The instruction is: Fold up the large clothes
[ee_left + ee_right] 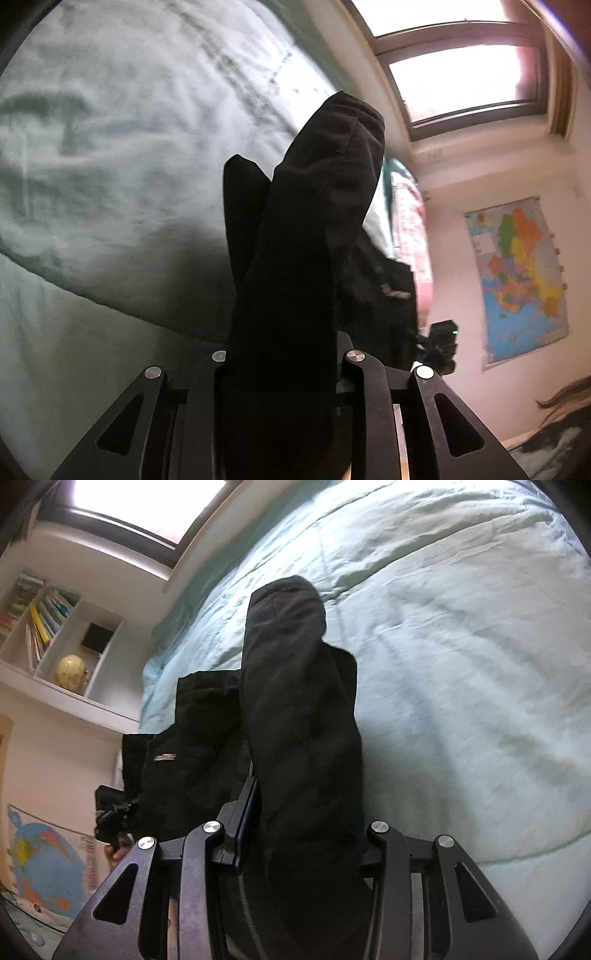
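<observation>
A large black garment [306,236] hangs lifted above a bed with a pale green cover [110,166]. My left gripper [280,354] is shut on one part of it; the cloth drapes over the fingers and hides them. My right gripper [295,830] is shut on another part of the same black garment [295,709], which also covers its fingers. A small silver label [164,757] shows on the cloth between the two grippers. The right gripper appears in the left wrist view [439,343], and the left gripper appears in the right wrist view [110,816].
The bed cover [461,664] fills the space below. A window [461,74] is on the far wall. A coloured map [521,273] hangs on the wall. White shelves with books and a globe [70,672] stand beside the bed.
</observation>
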Available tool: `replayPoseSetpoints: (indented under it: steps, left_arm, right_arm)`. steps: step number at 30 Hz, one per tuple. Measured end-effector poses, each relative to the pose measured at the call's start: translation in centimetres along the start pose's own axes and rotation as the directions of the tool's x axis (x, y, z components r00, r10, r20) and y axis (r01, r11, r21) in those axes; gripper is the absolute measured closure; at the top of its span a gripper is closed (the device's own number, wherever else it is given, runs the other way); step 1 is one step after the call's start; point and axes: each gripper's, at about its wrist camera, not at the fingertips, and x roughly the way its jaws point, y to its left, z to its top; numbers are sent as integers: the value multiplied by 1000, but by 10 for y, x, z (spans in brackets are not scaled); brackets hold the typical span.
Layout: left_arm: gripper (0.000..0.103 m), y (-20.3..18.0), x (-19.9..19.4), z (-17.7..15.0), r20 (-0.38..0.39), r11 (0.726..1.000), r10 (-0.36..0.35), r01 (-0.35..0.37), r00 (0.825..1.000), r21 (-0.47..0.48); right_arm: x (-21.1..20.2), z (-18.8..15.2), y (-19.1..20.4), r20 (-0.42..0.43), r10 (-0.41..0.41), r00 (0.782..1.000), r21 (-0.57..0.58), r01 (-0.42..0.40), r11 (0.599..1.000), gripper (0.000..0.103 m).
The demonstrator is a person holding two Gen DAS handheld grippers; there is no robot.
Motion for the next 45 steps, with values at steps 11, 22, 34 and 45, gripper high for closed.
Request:
replayPoseSetpoints:
  steps: [11, 22, 34, 45]
  left_arm:
    - [64, 59, -5, -19, 96, 983, -178, 182, 979, -34]
    - [55, -80, -94, -102, 373, 882, 186, -322, 909, 345]
    - [50, -106, 83, -76, 154, 779, 480, -501, 863, 377]
    - [50, -146, 45, -135, 231, 761, 376, -442, 897, 475]
  right_arm:
    - [1, -48, -61, 166, -72, 983, 30, 68, 997, 42]
    - [-57, -90, 82, 390, -251, 886, -196, 346, 918, 33]
    - [116, -59, 142, 212, -457, 864, -286, 502, 816, 31]
    - [60, -111, 173, 219, -418, 882, -297, 469, 832, 31]
